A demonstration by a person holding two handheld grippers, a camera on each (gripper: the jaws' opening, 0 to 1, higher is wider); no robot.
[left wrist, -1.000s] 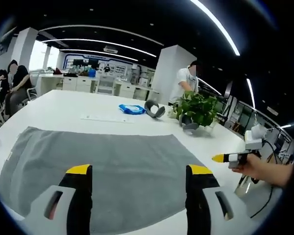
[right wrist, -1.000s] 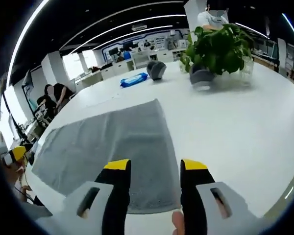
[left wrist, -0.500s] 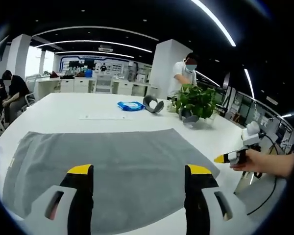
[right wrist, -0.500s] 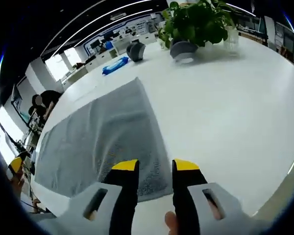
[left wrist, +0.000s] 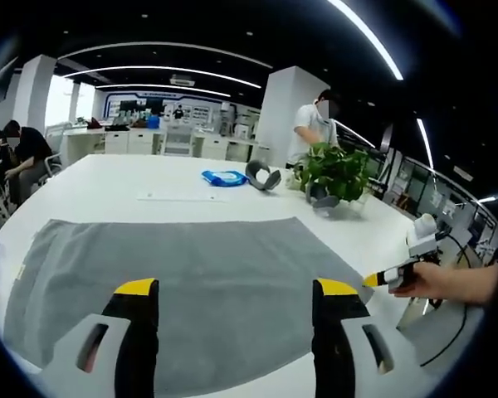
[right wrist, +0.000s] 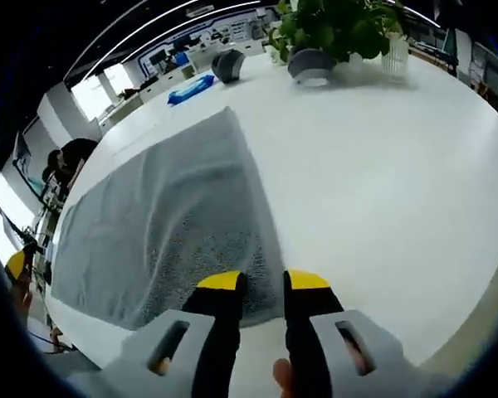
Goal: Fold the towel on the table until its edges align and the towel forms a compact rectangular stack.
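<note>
Towel (left wrist: pixel 183 286) lies flat on the white table (left wrist: pixel 108 186), grey and unfolded.
Left gripper (left wrist: pixel 230 290) hovers released at 6 o'clock; right gripper (right wrist: pixel 262 283) nearly clenched over the towel's near corner, grasp unclear.

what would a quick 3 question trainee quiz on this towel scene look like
1. True or false: the grey towel lies spread flat on the white table.
2. Which claw has its jaws nearly together at a towel corner? A) left claw B) right claw
3. Fill in: beyond the towel's far edge stands a potted ____.

Key
1. True.
2. B; the left claw's jaws stand wide apart above the towel.
3. Plant.
</note>
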